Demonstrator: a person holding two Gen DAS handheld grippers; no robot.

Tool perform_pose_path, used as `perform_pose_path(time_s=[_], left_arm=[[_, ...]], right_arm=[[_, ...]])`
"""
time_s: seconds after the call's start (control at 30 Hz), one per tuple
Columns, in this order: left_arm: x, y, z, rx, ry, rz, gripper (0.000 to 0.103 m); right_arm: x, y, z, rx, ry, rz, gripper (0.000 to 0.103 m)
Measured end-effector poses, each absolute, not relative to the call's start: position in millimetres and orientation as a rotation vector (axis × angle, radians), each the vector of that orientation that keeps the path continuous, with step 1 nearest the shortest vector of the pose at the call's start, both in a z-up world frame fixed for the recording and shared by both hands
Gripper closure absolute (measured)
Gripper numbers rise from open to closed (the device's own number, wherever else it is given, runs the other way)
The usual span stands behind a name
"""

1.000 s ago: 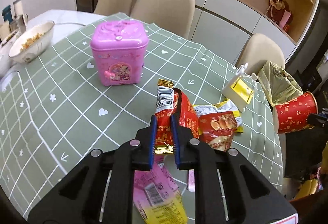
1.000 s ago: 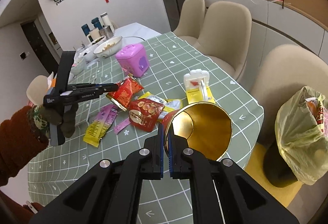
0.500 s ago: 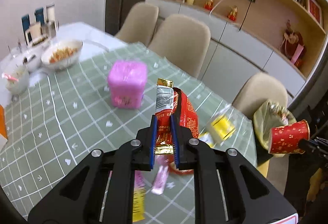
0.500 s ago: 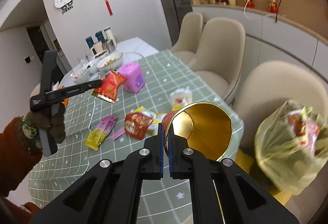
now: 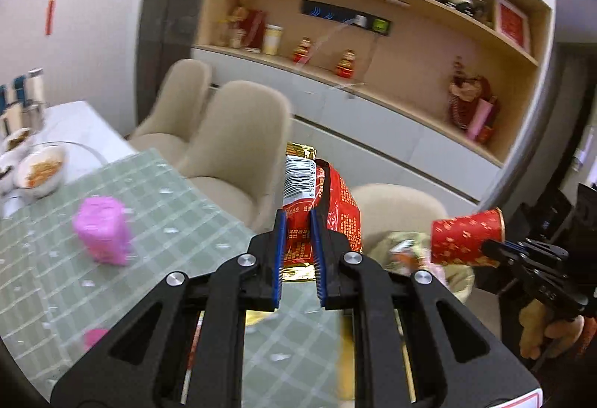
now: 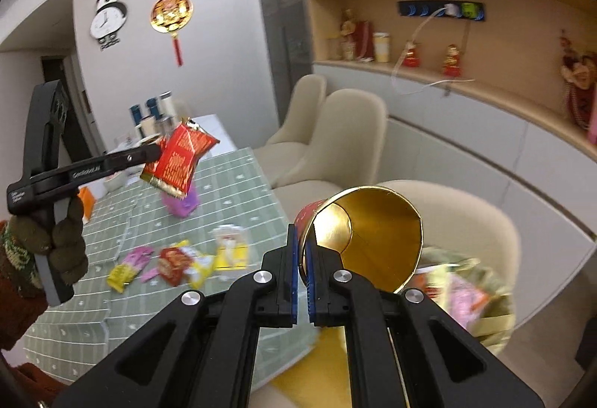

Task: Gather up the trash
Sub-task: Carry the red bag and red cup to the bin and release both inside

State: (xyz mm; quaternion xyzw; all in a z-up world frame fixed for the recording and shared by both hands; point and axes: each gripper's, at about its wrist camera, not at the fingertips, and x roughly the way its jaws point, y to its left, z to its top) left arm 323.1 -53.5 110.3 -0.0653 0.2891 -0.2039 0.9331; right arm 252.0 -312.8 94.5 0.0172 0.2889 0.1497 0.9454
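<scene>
My left gripper (image 5: 298, 225) is shut on a red snack wrapper (image 5: 324, 206) and holds it high above the green checked table (image 5: 168, 206); the wrapper also shows in the right wrist view (image 6: 179, 158). My right gripper (image 6: 303, 240) is shut on the rim of a red paper cup with a gold inside (image 6: 377, 232), held on its side above a yellowish trash bag (image 6: 466, 292). The cup (image 5: 466, 236) and the bag (image 5: 403, 247) show at the right of the left wrist view.
Several loose wrappers (image 6: 168, 262) and a small yellow-and-white package (image 6: 231, 247) lie on the table. A pink box (image 5: 102, 229) stands on it, bowls (image 5: 41, 169) at its far left. Beige chairs (image 5: 238, 143) line the far side, one (image 6: 462, 221) by the bag.
Both grippers have risen and swung right, away from the table and toward the trash bag. The wrapper and the cup stay gripped.
</scene>
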Motion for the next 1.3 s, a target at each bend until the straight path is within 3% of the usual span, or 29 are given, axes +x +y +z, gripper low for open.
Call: perform_pose_path(time_s=[0.37, 0.87, 1.0, 1.07, 1.13, 1.3], left_arm=[[352.2, -214.6, 60.9, -0.134, 0.711, -0.619, 0.09], [378.3, -323.1, -11.5, -0.134, 0.907, -0.733, 0.09], [388.2, -335.4, -28.4, -0.135, 0.974, -0.738, 0.088], [389.3, -329.3, -32.3, -0.163, 0.989, -0.724, 0.078], [389.0, -320.8, -31.4, -0.176, 0.987, -0.704, 0.074], [379.1, -289.8, -23.0, -0.165, 0.964, -0.653, 0.071]], right_arm=[[251.7, -428.1, 92.6, 0.051, 0.59, 0.157, 0.097], [245.2, -499.2, 60.1, 0.113, 0.639, 0.043, 0.097], [247.7, -501.2, 57.5, 0.125, 0.647, 0.049, 0.097], [249.1, -499.9, 56.1, 0.128, 0.646, 0.059, 0.097], [252.6, -499.0, 54.4, 0.136, 0.648, 0.069, 0.097], [268.3, -485.7, 39.3, 0.184, 0.677, 0.134, 0.097]])
